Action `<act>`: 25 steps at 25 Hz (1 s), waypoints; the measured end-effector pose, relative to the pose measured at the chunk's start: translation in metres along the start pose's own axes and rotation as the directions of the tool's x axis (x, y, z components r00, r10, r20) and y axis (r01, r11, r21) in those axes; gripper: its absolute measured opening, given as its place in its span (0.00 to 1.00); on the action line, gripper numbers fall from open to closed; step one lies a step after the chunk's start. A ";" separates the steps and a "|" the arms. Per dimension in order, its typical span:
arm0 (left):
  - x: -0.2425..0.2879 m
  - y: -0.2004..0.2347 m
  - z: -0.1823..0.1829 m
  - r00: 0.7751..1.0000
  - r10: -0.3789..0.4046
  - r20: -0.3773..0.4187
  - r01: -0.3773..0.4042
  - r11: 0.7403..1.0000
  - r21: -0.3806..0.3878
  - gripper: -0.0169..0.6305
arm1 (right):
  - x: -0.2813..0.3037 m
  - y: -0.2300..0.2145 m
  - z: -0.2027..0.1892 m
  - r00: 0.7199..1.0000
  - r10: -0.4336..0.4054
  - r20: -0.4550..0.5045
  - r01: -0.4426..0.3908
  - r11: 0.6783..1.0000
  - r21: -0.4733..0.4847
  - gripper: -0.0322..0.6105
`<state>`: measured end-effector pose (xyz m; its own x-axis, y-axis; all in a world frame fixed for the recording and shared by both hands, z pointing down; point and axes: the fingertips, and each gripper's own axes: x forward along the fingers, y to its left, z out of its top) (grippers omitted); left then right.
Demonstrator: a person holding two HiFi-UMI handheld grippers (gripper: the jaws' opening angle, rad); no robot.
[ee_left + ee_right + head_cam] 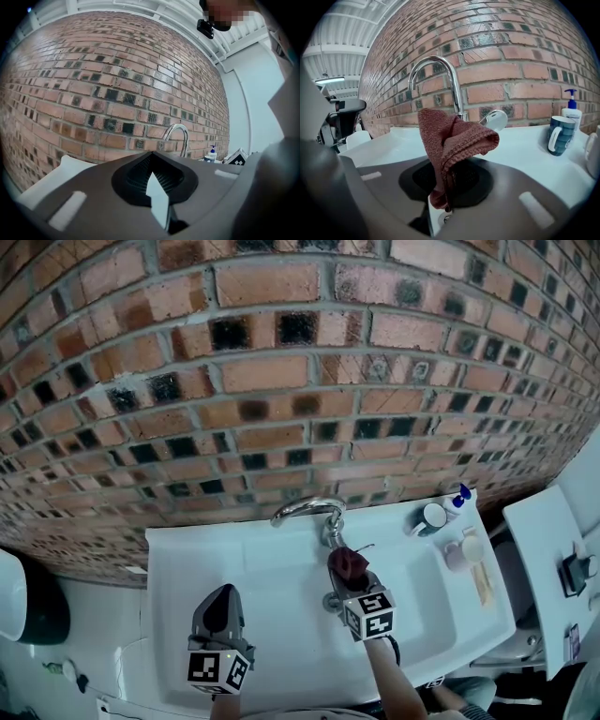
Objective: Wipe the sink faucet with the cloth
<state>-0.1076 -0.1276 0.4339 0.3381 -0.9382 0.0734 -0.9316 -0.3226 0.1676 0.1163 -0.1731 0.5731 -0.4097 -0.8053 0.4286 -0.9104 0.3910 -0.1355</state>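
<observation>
1. The brick wall [281, 381] is a patchwork of red-brown, tan and pinkish bricks with small black and dark grey ones scattered among them, all set in pale grey mortar lines.
2. The sink [187, 568] is plain white.
3. The faucet [305, 509] is shiny silver.
4. The cloth [450, 140] is dark red with a fine knitted weave.
5. The left gripper [220, 594] and right gripper [351, 574] are dark grey, and each carries black-and-white square markers.
6. The mug [560, 133] is deep blue outside and white inside.
7. The soap bottle [570, 112] has a bright blue pump.
</observation>
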 end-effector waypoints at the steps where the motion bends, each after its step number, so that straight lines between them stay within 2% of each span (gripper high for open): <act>1: 0.000 0.000 0.000 1.000 0.000 -0.001 0.000 1.000 0.000 0.03 | -0.001 -0.001 0.000 1.000 0.001 0.000 -0.001 1.000 0.000 0.14; 4: 0.000 0.000 0.000 1.000 0.001 -0.002 -0.001 1.000 0.000 0.03 | -0.006 -0.007 0.003 1.000 -0.007 -0.002 0.007 1.000 -0.006 0.14; 13: 0.000 -0.002 0.001 1.000 -0.003 0.006 0.003 1.000 -0.005 0.03 | -0.033 -0.051 0.025 0.993 -0.110 0.040 0.111 0.994 -0.011 0.14; 25: -0.004 0.000 0.006 1.000 0.004 0.021 -0.003 1.000 -0.011 0.04 | -0.054 -0.084 0.038 0.973 -0.217 0.075 0.214 0.976 0.042 0.14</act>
<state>-0.1100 -0.1244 0.4281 0.3319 -0.9418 0.0536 -0.9312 -0.3180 0.1778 0.2128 -0.1793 0.5274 -0.2060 -0.9021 0.3791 -0.9785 0.1908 -0.0778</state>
